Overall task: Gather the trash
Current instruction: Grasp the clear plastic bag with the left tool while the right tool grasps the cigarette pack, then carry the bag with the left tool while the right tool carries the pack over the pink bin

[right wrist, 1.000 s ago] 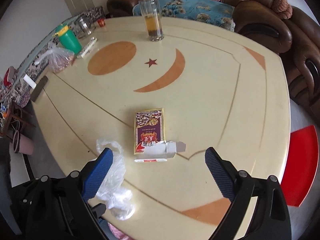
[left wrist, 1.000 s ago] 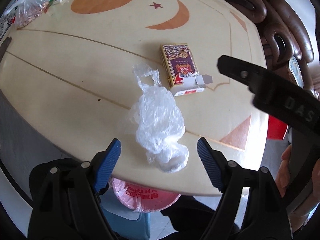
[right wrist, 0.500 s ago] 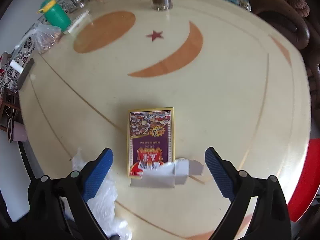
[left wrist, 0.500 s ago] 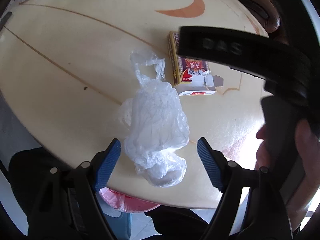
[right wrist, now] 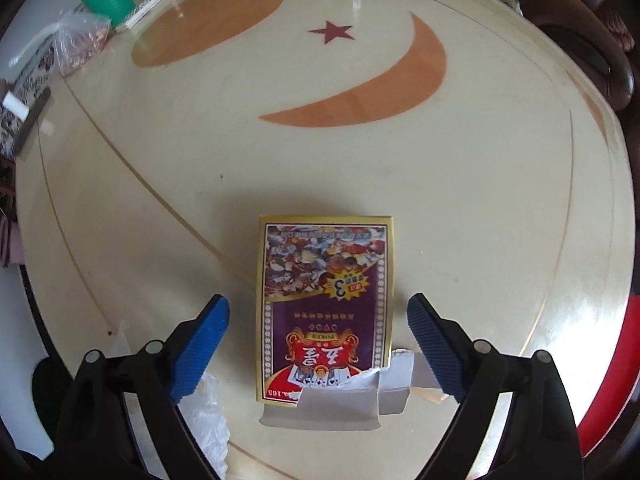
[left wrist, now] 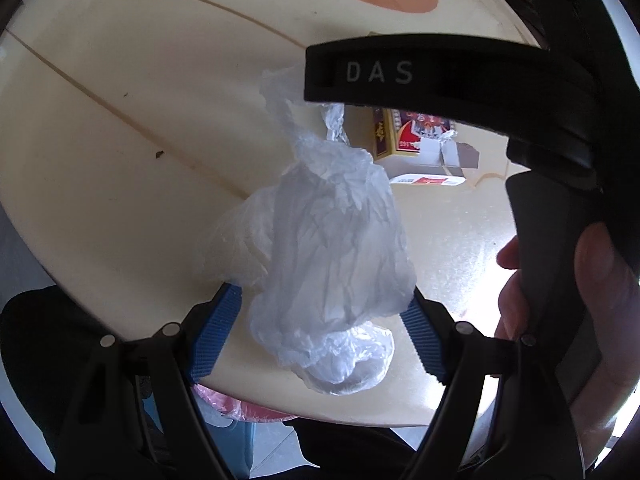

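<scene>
Your left gripper (left wrist: 320,328) points steeply down over the crumpled clear plastic bag (left wrist: 324,248), which lies near the front edge of the cream round table with orange inlays (left wrist: 120,120). Its blue ribbed pads (left wrist: 216,332) stand wide apart, one on each side of the bag's bulky lower end and about touching its folds, but they clamp nothing yet. The bag's long axis runs away from you, knotted handles farthest, so closing here would pinch across its width. Your right gripper (right wrist: 318,344) straddles the torn purple-and-gold playing-card box (right wrist: 326,304), just beside the bag. Its jaws have just been closing a little yet remain wide, clear of both long sides of the box. The box's long axis points straight ahead between them, torn white flap nearest you.
</scene>
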